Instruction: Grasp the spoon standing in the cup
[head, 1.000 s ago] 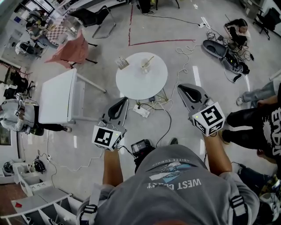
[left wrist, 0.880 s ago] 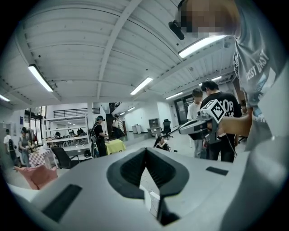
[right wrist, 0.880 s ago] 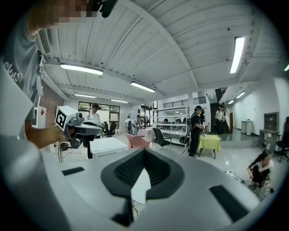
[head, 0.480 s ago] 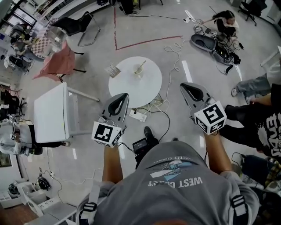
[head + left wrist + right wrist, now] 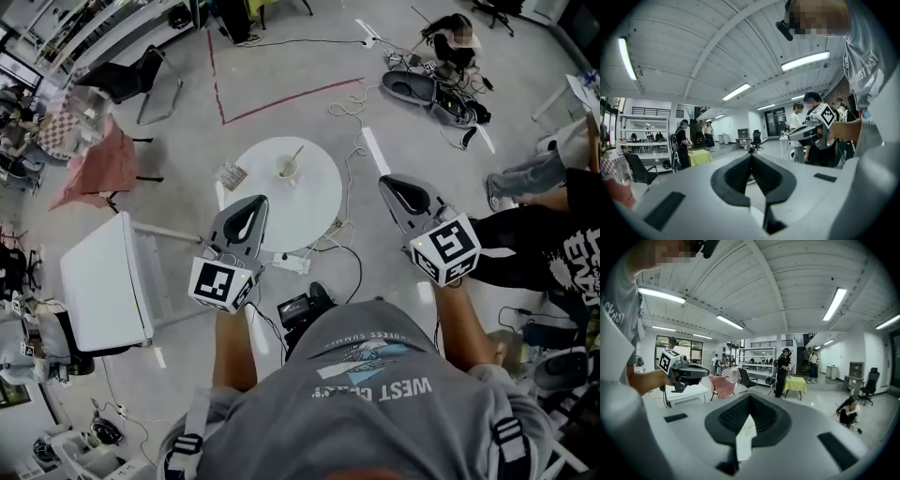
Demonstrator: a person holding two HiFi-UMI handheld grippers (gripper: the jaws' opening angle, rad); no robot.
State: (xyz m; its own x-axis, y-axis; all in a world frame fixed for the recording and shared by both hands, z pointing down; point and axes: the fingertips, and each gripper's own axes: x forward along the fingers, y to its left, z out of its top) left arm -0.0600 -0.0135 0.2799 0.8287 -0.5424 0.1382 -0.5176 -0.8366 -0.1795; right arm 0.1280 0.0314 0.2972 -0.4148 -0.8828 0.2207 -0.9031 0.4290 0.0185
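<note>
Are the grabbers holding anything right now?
Nothing. The left gripper and right gripper are both shut and empty; the spoon stands untouched in the cup on the round table.

Grey wave-print T-shirt (image 5: pixel 375 403), buckled shoulder straps (image 5: pixel 192 442), grey left gripper (image 5: pixel 254 200), right gripper (image 5: pixel 385 181), marker cubes (image 5: pixel 222 284)

Bright, even indoor light. Ceiling tube lights (image 5: pixel 805 60) burn white, slightly blown out in both gripper views. Head view is flat-lit, with a pale floor (image 5: pixel 281 112) and only faint, soft shadows by the round bench (image 5: pixel 314 206). Heavy fisheye everywhere: straight lines bow, and the gripper views have black vignette corners. Up close, the left hand-held gripper (image 5: pixel 751 157) and right hand-held gripper (image 5: pixel 749 397) look soft, while the background is fairly sharp. Head view edges are smeared.
</note>
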